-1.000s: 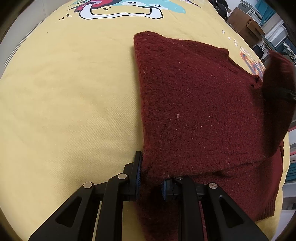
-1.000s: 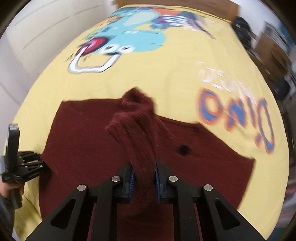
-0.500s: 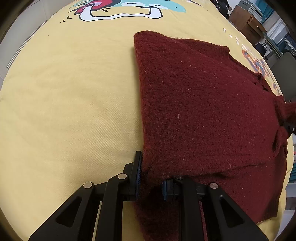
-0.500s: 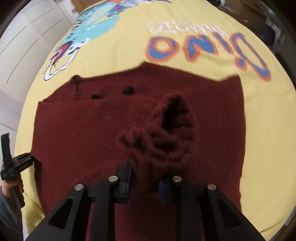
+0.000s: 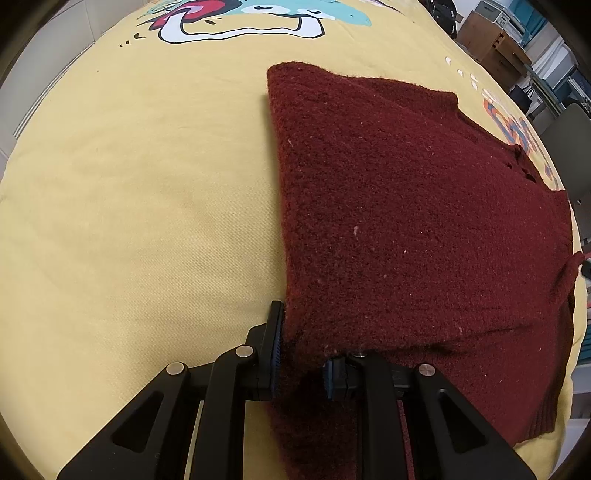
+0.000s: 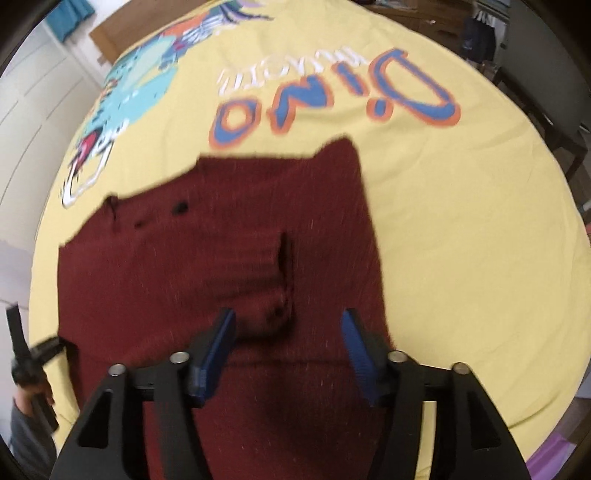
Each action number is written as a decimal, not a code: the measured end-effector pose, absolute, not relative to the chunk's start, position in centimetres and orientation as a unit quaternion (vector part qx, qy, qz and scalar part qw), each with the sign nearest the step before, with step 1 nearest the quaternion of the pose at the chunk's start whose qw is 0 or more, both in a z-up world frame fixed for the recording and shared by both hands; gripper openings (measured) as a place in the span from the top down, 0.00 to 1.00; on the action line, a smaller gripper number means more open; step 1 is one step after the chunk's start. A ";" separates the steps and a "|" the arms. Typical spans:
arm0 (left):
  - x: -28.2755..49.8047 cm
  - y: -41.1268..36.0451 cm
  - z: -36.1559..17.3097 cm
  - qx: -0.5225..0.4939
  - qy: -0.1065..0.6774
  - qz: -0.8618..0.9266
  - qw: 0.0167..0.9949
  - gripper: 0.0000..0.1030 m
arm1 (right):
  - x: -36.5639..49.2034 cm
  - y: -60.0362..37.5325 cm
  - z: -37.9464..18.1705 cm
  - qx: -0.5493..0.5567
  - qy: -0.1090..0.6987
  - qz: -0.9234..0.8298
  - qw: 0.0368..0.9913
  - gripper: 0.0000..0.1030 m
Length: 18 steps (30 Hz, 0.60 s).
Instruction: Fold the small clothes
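A dark red knitted sweater (image 5: 399, 206) lies spread on a yellow printed bedspread (image 5: 140, 221). My left gripper (image 5: 301, 363) is shut on the sweater's near edge, pinching the fabric between its blue pads. In the right wrist view the sweater (image 6: 207, 266) lies flat with a sleeve cuff (image 6: 269, 291) folded across its body. My right gripper (image 6: 288, 336) is open just above that cuff, and nothing is between its pads. The left gripper (image 6: 33, 354) shows small at the left edge of that view.
The bedspread (image 6: 461, 229) has a dinosaur print (image 5: 236, 18) and "Dino" lettering (image 6: 332, 92). Wooden furniture and storage boxes (image 5: 513, 33) stand beyond the bed. A dark chair (image 6: 546, 81) stands at the far right.
My right gripper carried the sleeve across the sweater's body, lowered it and opened, leaving the cuff lying on the sweater. My left gripper stayed shut on the near edge.
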<state>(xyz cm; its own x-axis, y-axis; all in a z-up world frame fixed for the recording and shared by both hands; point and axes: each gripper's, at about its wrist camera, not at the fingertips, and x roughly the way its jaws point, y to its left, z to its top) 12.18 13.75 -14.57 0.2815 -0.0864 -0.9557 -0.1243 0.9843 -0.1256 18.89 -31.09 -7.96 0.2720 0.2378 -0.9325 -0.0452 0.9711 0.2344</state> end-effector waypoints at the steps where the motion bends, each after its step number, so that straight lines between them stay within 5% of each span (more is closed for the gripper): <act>1: 12.2 13.7 -14.6 -0.087 0.600 0.012 0.795 0.83 | 19.5 -31.1 -7.9 0.081 0.598 0.089 0.792 0.35; 12: 12.0 13.3 -14.6 -0.088 0.599 0.011 0.796 0.83 | 22.7 -26.6 -12.7 0.034 0.637 0.103 0.763 0.35; 14: 12.0 13.6 -14.5 -0.089 0.597 0.010 0.797 0.83 | 22.1 -25.6 -12.1 0.015 0.621 0.123 0.774 0.47; 16: 11.9 13.9 -14.5 -0.092 0.596 0.010 0.798 0.83 | 21.8 -24.8 -11.4 -0.006 0.612 0.137 0.779 0.85; 18: 11.7 14.1 -14.4 -0.093 0.596 0.012 0.798 0.83 | 21.8 -24.4 -10.7 -0.013 0.606 0.150 0.781 0.90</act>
<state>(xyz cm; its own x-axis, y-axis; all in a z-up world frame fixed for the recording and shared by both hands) 11.72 14.06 -14.39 0.2900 -0.0913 -0.9527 -0.1294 0.9826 -0.1335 21.76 -24.42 -10.69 0.2207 0.2182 -0.9506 -0.2498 0.9548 0.1612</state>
